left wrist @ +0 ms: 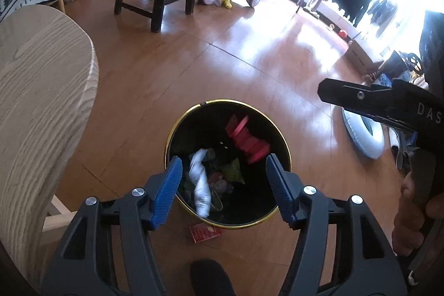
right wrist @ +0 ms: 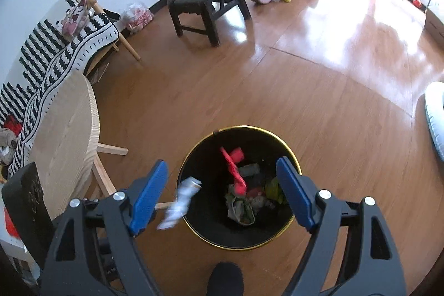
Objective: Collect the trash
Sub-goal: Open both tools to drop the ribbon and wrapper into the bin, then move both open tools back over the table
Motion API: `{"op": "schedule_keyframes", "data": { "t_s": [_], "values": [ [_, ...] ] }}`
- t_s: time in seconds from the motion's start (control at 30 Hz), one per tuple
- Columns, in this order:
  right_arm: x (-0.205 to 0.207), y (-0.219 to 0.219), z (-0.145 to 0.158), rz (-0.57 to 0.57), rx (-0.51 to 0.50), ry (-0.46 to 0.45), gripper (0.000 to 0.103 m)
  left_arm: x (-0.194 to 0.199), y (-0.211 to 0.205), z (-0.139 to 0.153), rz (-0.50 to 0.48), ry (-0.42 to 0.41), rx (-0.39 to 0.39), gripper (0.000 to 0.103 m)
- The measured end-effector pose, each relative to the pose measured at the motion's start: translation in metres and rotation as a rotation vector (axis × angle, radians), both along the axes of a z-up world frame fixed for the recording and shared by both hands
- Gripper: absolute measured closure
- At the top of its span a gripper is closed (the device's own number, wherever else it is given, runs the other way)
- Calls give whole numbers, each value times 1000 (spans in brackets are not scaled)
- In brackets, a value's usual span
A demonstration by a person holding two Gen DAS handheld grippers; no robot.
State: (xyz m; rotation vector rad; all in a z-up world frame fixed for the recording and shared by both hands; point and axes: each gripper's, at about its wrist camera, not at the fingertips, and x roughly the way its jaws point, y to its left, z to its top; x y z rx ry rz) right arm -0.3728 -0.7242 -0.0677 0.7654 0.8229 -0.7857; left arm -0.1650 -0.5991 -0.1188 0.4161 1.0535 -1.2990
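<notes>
Both the left gripper [left wrist: 224, 174] and right gripper [right wrist: 222, 185] are gaping, holding nothing, over the black bin [left wrist: 277, 126]. A white wrapper [left wrist: 200, 185] and red piece [left wrist: 247, 139] are dropping in; a red packet [left wrist: 205, 232] is lying on the floor just near the bin, awaiting collection.

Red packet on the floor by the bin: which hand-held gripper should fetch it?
Left, probably. The left hand-held gripper is open and empty above the bin, with the red packet lying just below it, outside the rim. The right hand-held gripper is open too, but its view doesn't show the packet.
</notes>
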Motion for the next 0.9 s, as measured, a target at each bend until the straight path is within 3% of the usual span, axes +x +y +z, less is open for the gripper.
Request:
{"op": "schedule_keyframes", "data": {
  "t_s": [0.23,0.5,0.67,0.9],
  "values": [
    [4,0,0,13,-1,1,25,3,3,6,8,-6,-4,42],
    [23,11,11,49,-13,-14,23,18,27,27,40,-43,-28,24],
    [62,33,30,130,-40,-37,23,41,58,51,81,-85,-52,18],
    [138,79,52,277,-59,-77,21,99,139,90,207,-124,-96,13]
  ]
}}
